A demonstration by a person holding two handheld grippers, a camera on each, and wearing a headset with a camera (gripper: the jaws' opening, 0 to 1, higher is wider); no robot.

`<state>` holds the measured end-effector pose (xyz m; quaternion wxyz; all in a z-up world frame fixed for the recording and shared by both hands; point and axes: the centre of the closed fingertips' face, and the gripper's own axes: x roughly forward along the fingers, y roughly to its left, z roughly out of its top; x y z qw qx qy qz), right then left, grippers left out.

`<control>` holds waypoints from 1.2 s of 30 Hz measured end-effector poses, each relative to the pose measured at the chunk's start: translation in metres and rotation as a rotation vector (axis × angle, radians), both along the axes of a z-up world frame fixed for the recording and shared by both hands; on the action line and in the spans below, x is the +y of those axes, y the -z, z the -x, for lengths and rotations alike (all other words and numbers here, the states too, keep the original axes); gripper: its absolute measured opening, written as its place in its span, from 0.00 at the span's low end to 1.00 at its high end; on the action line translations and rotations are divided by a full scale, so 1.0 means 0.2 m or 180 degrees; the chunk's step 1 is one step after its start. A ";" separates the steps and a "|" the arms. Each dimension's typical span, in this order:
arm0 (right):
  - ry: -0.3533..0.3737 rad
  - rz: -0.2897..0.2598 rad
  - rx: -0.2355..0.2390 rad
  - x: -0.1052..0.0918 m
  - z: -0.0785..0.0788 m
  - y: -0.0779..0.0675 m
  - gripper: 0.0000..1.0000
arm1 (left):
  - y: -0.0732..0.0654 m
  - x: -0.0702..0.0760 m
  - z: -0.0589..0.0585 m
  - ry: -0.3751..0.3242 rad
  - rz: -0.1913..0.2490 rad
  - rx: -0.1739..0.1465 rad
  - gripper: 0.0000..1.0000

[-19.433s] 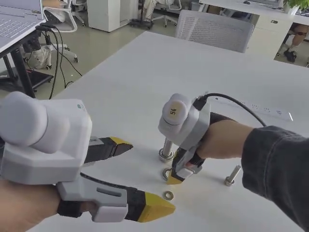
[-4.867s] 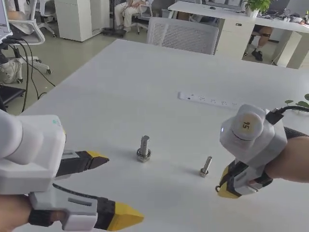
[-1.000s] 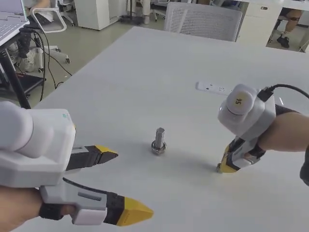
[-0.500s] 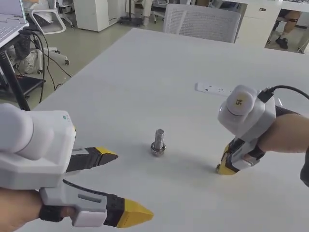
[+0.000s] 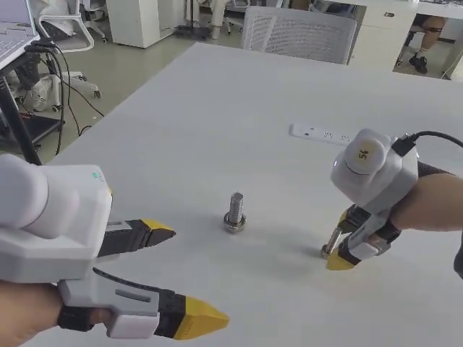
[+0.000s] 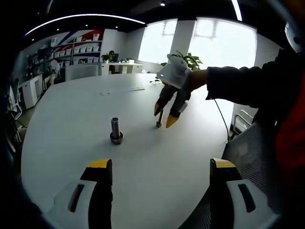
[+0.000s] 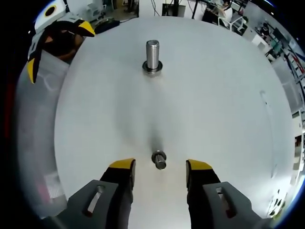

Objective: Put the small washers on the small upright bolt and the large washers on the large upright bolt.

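Our right gripper (image 7: 160, 165) hangs open and empty, with the small bolt (image 7: 158, 159) upright dead-centre between its jaws. Left gripper (image 6: 160, 164) is open, empty and well apart.

The left gripper (image 5: 181, 275) is held low at the near left in the left hand (image 5: 25, 318), with its jaws spread wide, pointed forward and slightly right, yellow tips well apart. The right gripper (image 5: 341, 240) is gripped by the right hand (image 5: 427, 206) out at the right and is tilted steeply down, jaws parted, tips pointed downward; a dark sleeve (image 6: 238, 83) is seen on that arm, which is stretched forward. The two grippers are held well apart, neither touching the other.
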<state>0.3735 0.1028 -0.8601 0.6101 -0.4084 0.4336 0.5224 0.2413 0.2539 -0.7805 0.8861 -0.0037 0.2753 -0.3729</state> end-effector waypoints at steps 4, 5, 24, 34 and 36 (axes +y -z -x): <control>0.0053 -0.0045 -0.0015 -0.01 -0.01 0.00 0.55 | 0.00 0.00 0.00 0.0005 0.0000 -0.0006 0.84; 0.0072 -0.0056 -0.0021 -0.01 -0.01 -0.01 0.59 | 0.00 0.00 -0.01 0.0005 0.0001 -0.0007 0.84; 0.0364 -0.0394 -0.0058 -0.05 0.04 -0.02 1.00 | -0.02 -0.01 0.00 0.0011 0.0001 -0.0042 0.85; 0.0472 -0.0608 -0.0163 -0.05 0.08 -0.09 1.00 | -0.03 -0.02 -0.01 0.0018 0.0002 -0.0058 0.85; 0.0494 -0.0653 -0.0197 -0.05 0.08 -0.12 1.00 | -0.03 -0.02 -0.01 0.0017 0.0007 -0.0062 0.85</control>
